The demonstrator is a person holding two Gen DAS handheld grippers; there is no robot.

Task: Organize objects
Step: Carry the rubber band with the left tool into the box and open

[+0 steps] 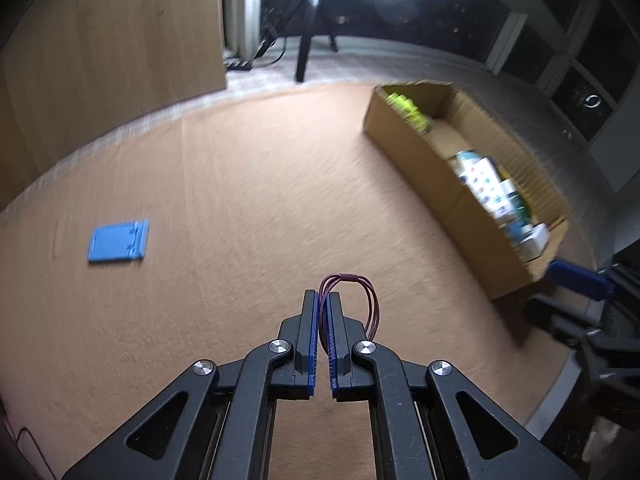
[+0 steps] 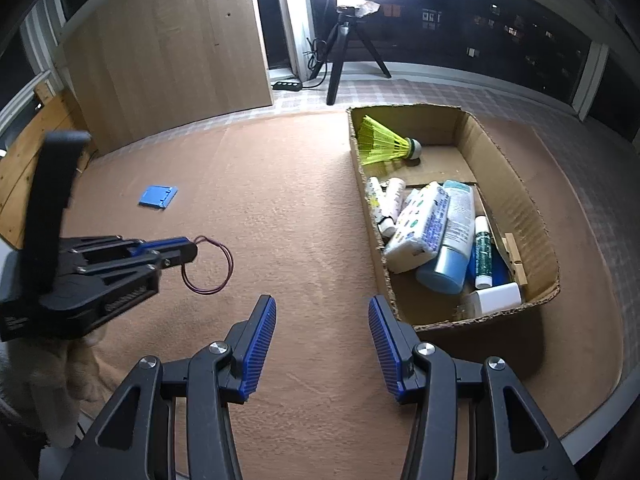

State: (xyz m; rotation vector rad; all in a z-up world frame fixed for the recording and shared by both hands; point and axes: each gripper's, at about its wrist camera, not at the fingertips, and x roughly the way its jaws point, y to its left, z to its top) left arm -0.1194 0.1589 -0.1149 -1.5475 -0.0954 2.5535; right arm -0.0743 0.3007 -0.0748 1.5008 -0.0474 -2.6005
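Left wrist view: my left hand-held gripper (image 1: 323, 300) pinches the maroon hair tie (image 1: 352, 300) above the table (image 1: 240, 184). Next I carry it right to the cardboard box (image 2: 516, 200); my right hand-held gripper (image 2: 322, 308) hangs open, empty.

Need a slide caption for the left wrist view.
Left gripper shut on maroon hair tie, above tan mat.

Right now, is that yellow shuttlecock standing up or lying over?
Lying over: the shuttlecock rests on its side in the cardboard box.
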